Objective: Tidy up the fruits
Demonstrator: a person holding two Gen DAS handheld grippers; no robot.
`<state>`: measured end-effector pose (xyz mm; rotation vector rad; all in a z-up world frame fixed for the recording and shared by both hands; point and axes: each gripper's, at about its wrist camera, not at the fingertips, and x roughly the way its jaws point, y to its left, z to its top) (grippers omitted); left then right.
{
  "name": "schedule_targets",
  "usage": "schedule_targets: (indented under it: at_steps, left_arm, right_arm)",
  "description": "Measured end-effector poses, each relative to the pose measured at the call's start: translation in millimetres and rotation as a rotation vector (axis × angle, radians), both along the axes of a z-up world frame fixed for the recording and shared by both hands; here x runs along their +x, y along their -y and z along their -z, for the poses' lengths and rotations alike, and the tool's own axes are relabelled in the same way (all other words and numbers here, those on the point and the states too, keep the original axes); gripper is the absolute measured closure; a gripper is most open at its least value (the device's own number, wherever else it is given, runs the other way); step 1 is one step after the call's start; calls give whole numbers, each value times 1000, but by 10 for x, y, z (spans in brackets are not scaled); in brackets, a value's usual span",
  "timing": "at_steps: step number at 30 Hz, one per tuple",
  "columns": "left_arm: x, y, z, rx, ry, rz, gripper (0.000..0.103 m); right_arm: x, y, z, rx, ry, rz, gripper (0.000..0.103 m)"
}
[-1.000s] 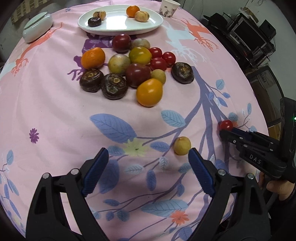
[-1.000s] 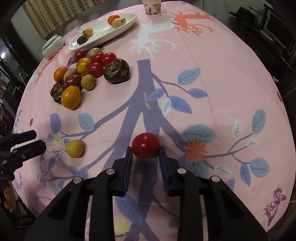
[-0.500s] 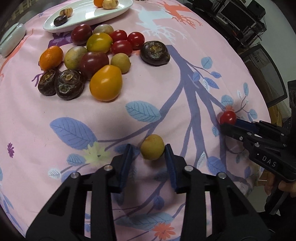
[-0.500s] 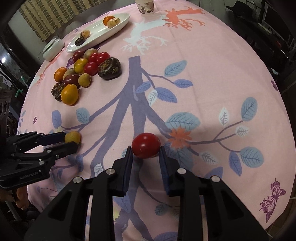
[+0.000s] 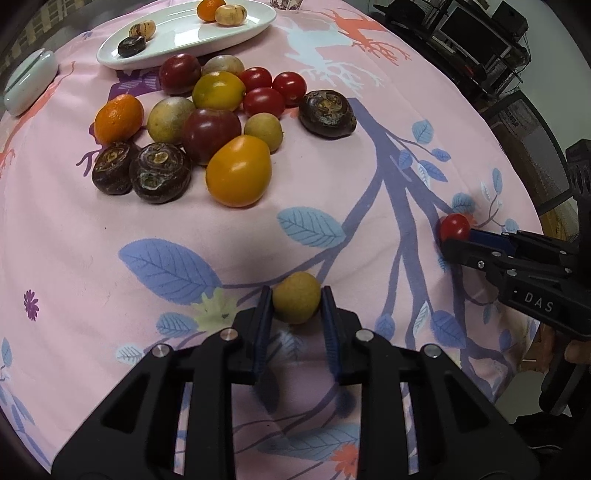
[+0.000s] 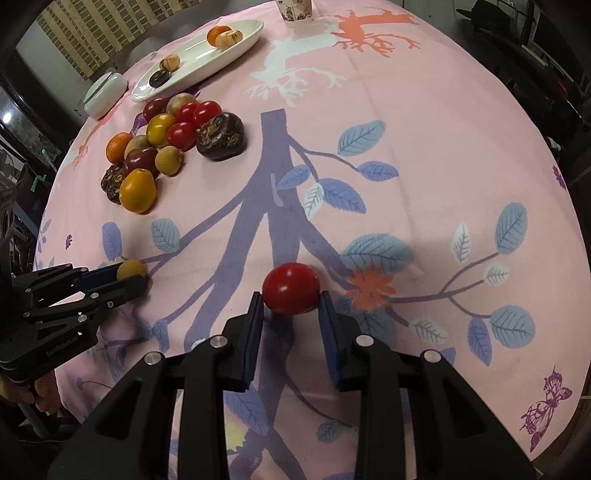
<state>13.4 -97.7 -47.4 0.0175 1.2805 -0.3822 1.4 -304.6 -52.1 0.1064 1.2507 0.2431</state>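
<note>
Left gripper (image 5: 296, 302): black two-finger claw with blue pads, just clamped down on a small round tan-yellow fruit (image 5: 296, 302); both pads press its sides. The fruit sits low over the pink cloth with its printed purple branches and blue leaves (image 5: 110, 206); contact with the cloth cannot be judged.

Right gripper (image 6: 290, 295): same build, clenched on a round red cherry tomato (image 6: 290, 288), one pad on each side, above the orange printed flower area. In the left wrist view this gripper enters from the right edge with the tomato at its tips. In the right wrist view the left gripper enters from the left edge with the tan fruit at its tips. The two held fruits are well apart.

Mid-field: loose cluster of fruit on the cloth. Nearest is a large orange-yellow plum-shaped tomato (image 5: 238, 170), beside two dark brown water chestnuts (image 5: 142, 171). Behind them are a dark red round tomato (image 5: 211, 134), a tan round fruit, a small mandarin (image 5: 119, 118), three red cherry tomatoes (image 5: 271, 88), and one more dark chestnut (image 5: 327, 114) at the right edge.

Far: long white oval ceramic plate (image 5: 177, 44) carrying four small items: one dark, one striped tan, one orange, one pale. Patterned paper cup (image 6: 295, 8) at the far rim. Pale lidded white dish (image 5: 29, 83) at far left.
</note>
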Motion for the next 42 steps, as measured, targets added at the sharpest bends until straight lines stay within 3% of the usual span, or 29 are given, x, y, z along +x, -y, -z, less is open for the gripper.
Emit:
schedule_targets:
  at_steps: [4, 7, 15, 26, 36, 42]
  left_arm:
    - [11, -6, 8, -6, 1, 3, 77]
    - [7, -24, 6, -15, 2, 4, 77]
    - [-26, -90, 1, -41, 8, 8, 77]
    - [9, -244, -9, -51, -2, -35, 77]
    - [19, -275, 8, -75, -6, -45, 77]
    - [29, -293, -43, -81, 5, -46, 77]
  right_arm:
    - [39, -57, 3, -28, 8, -5, 70]
    - [65, -83, 4, -26, 13, -6, 60]
    - [90, -224, 16, -106, 54, -42, 59]
    - [155, -286, -50, -101, 68, -66, 72]
    - [214, -351, 26, -152, 60, -104, 73]
    - [247, -352, -34, -98, 52, -97, 74]
